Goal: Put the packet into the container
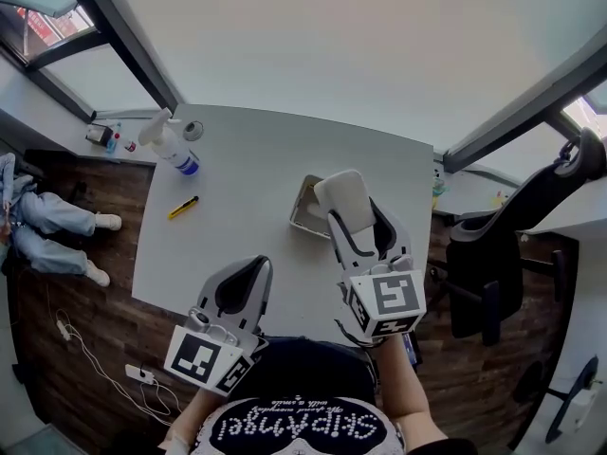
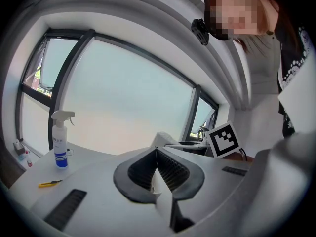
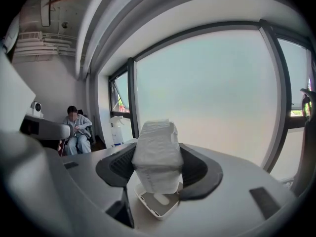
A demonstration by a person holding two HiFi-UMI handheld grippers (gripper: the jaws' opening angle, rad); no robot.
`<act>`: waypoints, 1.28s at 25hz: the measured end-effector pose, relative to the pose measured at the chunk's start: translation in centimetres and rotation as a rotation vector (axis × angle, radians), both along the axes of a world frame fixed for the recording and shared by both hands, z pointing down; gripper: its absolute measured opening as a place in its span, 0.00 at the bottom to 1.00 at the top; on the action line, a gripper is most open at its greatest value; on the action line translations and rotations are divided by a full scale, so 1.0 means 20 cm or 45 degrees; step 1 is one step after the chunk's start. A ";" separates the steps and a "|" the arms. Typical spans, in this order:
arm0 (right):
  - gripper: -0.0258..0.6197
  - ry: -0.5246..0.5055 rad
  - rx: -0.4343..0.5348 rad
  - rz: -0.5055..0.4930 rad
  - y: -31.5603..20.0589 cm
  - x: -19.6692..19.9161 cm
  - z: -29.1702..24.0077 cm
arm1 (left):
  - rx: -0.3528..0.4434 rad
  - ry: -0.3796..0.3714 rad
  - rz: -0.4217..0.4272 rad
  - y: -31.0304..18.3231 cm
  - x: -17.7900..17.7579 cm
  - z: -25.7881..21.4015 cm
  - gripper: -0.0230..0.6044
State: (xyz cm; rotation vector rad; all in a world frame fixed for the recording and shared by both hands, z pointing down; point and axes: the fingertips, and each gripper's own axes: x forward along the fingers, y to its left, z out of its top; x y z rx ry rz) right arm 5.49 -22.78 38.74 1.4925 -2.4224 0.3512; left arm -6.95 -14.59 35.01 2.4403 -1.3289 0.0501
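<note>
Packet (image 3: 155,149) in right gripper (image 3: 158,164) above container (image 3: 152,210); left gripper (image 2: 156,151), per its view, clenched empty.

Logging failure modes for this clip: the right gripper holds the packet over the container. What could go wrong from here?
1. The packet looks nearly as big as the container below it, so it may catch on the rim or tip out when the right gripper lets go.
2. Nothing steadies the container: the left gripper is shut, empty and apart from it, so a push could slide it across the table.
</note>
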 end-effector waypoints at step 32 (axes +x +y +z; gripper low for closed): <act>0.44 0.093 -0.224 -0.039 -0.19 -0.11 0.57 | -0.005 0.024 -0.040 0.00 -0.03 0.01 0.05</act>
